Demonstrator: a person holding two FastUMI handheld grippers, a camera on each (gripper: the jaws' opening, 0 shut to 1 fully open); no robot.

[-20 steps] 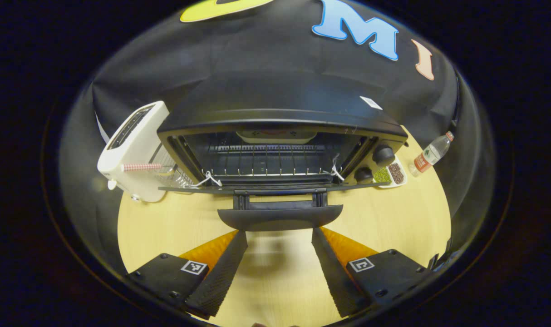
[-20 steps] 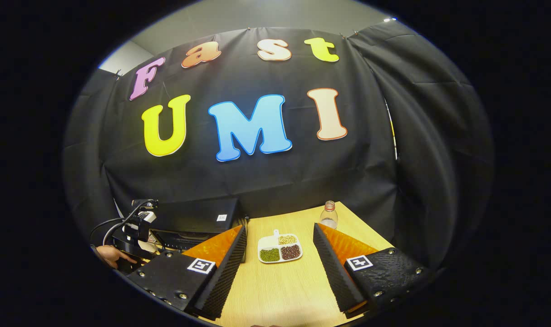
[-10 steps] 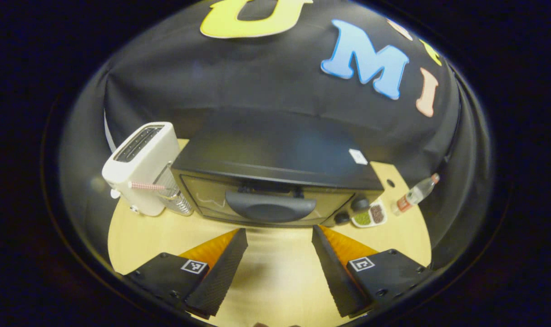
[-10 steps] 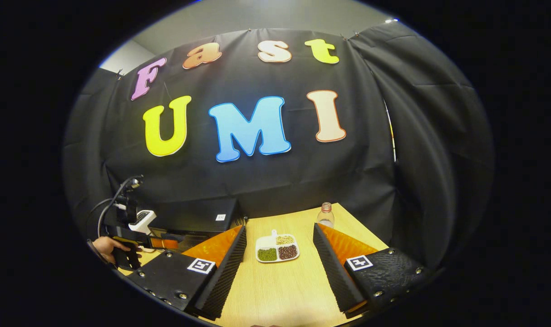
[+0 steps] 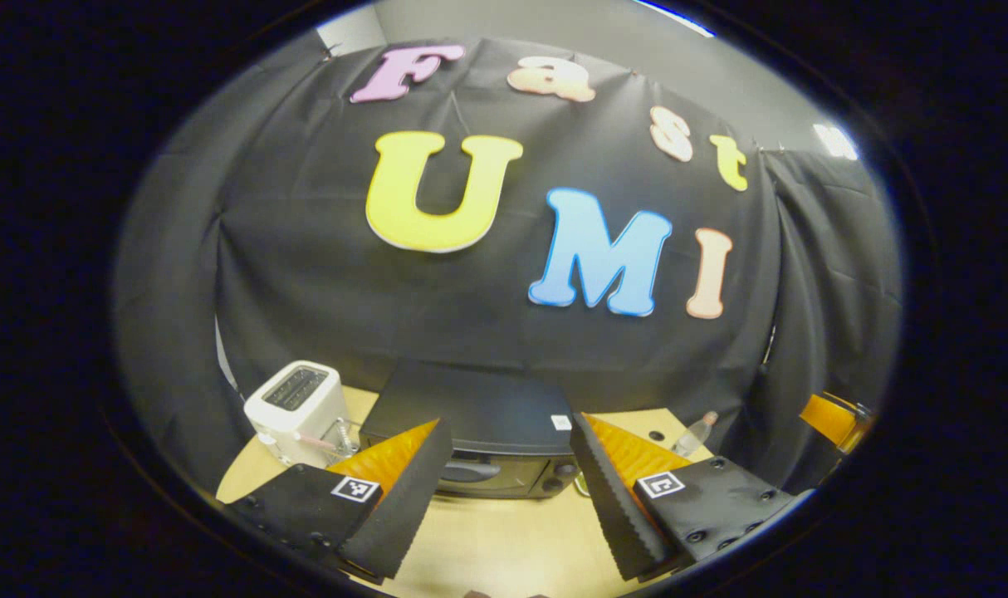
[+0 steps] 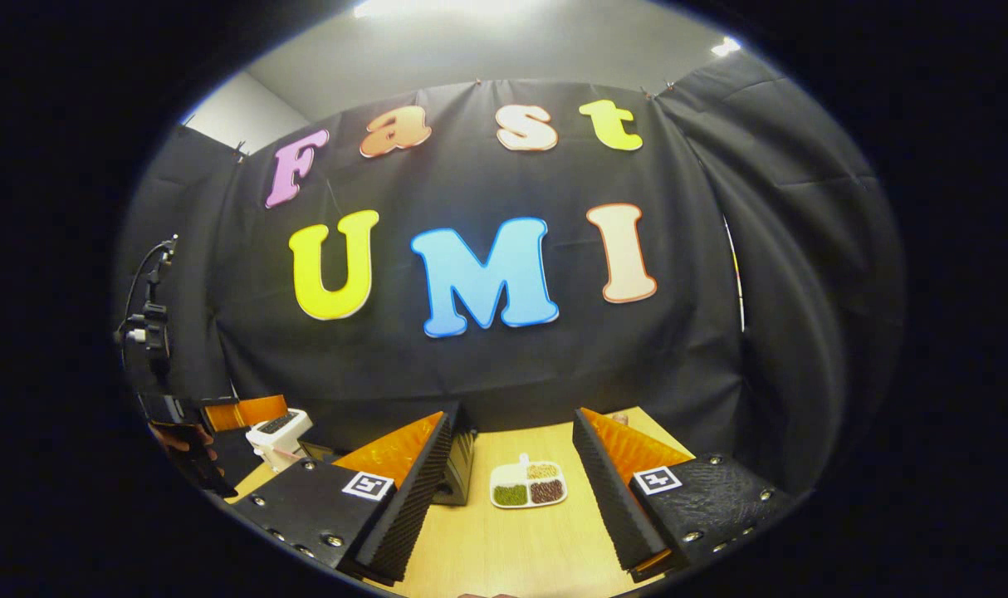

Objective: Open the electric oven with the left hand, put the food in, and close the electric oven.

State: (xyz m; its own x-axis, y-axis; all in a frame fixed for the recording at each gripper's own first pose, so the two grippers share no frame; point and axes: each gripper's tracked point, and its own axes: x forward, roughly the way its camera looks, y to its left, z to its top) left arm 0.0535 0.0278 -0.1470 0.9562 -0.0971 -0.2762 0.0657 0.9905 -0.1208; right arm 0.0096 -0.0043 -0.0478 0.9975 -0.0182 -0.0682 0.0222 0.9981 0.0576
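While the counter (image 5: 504, 544) is carrying everything, the electric oven (image 5: 479, 444) is sitting with its door shut beside the toaster (image 5: 296, 411). Both the left gripper (image 5: 511, 498) and right gripper (image 6: 512, 498) are holding their jaws wide, gripping nothing, the latter facing a divided dish (image 6: 527, 484).

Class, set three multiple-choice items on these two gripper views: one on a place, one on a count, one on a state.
1. In the left gripper view, the toaster stands where, relative to the electric oven?
A left of it
B on top of it
C right of it

2. How many compartments holding food does the divided plate show?
A one
B three
C six

3. The oven door is
A wide open
B shut
C removed

Answers: 1 A, the toaster sits beside the oven's left side; 2 B, green, dark and pale portions show; 3 B, the door stands flush against the oven's front.
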